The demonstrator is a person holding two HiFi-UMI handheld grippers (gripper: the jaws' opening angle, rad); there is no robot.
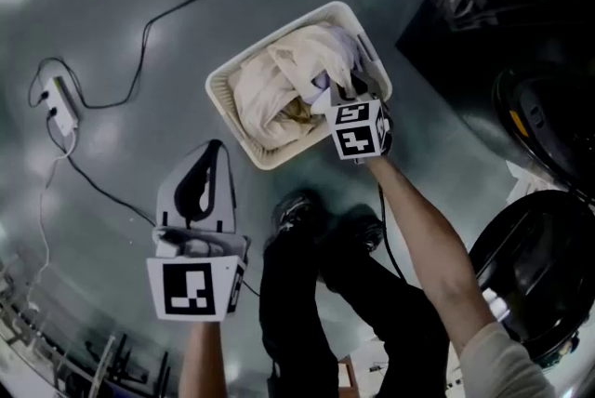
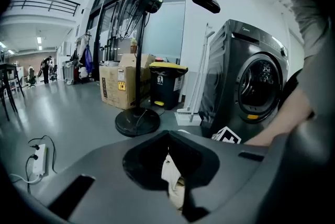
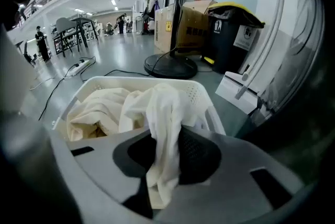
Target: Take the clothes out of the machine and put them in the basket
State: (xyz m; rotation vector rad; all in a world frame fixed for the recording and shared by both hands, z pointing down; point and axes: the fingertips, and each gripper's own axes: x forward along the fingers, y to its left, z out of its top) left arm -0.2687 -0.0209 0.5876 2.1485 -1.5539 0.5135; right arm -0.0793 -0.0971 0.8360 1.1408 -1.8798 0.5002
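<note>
At seven o'clock in the head view, the left gripper [image 1: 212, 154] hangs clenched and empty. Toward one o'clock, the right gripper [image 1: 351, 91] pinches a white cloth garment [image 3: 163, 113] over the cream plastic laundry basket [image 1: 223, 108], which already holds cream clothes [image 1: 265, 94]. This looks like the depositing step. Next the jaws should release, then head for the dark front-loading washing machine [image 2: 251, 81] at four o'clock.

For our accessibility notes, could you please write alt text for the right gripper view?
The right tool is shut on a white garment, which drapes from its jaws over a white laundry basket holding cream clothes. Behind the basket, on a grey floor, stand a fan base, a cardboard box and a black bin.
</note>
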